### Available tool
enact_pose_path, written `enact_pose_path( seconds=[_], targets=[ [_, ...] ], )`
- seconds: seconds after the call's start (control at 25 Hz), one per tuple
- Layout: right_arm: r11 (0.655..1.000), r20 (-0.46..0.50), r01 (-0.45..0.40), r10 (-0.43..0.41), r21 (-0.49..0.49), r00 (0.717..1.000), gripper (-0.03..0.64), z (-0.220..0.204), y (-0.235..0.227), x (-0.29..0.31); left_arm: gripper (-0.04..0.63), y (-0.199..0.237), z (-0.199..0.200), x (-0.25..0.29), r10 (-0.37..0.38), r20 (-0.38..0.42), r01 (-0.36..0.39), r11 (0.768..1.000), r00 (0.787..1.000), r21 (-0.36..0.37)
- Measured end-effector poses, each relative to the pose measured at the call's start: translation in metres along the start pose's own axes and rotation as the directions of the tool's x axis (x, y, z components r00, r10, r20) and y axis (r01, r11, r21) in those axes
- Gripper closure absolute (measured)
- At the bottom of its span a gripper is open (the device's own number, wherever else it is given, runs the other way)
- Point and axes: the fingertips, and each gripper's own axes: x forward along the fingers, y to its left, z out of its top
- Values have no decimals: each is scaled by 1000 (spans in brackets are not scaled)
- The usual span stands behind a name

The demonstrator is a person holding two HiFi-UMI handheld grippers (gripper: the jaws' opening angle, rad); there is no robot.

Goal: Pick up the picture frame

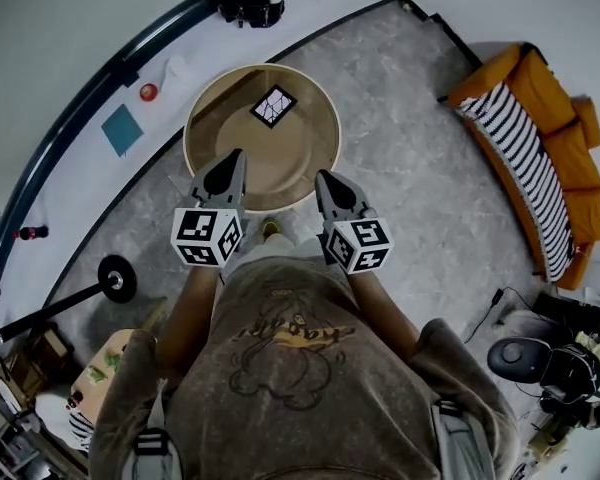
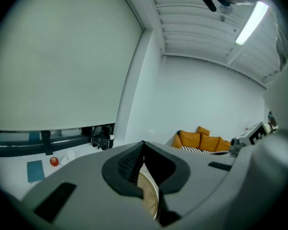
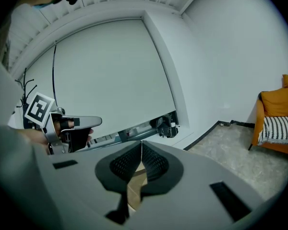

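I am viewing the picture frame [image 1: 273, 106] from the head view. It is showing as a small, flat, four-sided item with a thin dark border around a pale panel crossed by dark branching lines. It is lying face up on the round wooden tabletop [image 1: 215, 138], a little beyond the centre toward the far edge, with bare wood on every side. The frame is sitting turned like a diamond, with one corner pointing at the far edge and the opposite corner pointing back toward me. It is looking nearly square. The sides running from near-left to far-right are appearing slightly longer, so I am reading the long axis along that diagonal, though the wide lens is making this uncertain. The left gripper [image 1: 238, 156] is hanging over the near-left part of the tabletop, and the right gripper [image 1: 322, 176] is hanging over the near-right edge. Both are pointing away from me across the table. The frame is lying beyond both sets of tips, roughly between the two lines they are pointing along, and is well apart from each. In the left gripper view, the ribbed dark pads [image 2: 128, 164] are meeting at their tips with nothing between them, and only the table rim is showing through the gap lower down. In the right gripper view, the pads [image 3: 156, 164] are likewise pressing together at the tips and carrying nothing.
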Motion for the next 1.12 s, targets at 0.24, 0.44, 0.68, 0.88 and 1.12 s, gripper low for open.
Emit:
enact_pose_path(
  seconds=[0.24,0.44,0.68,0.88,1.12],
  targets=[
    [1000,7,10,-10,-1,1000,597,12,4,21,577,17,10,15,-16,-1,16,1000,1000,5],
    [1000,16,12,-12,-4,1000,597,23,0,38,577,25,17,29,-22,-1,22,1000,1000,9],
    [1000,16,5,-5,-2,1000,597,33,-9,61,577,37,24,49,-17,-2,17,1000,1000,13],
    [1000,10,-4,4,0,1000,597,41,-19,84,577,50,28,70,-3,-7,3,1000,1000,7],
    [1000,-2,-11,11,5,1000,597,47,-31,100,577,55,28,89,1,-20,-1,1000,1000,2]
  ],
)
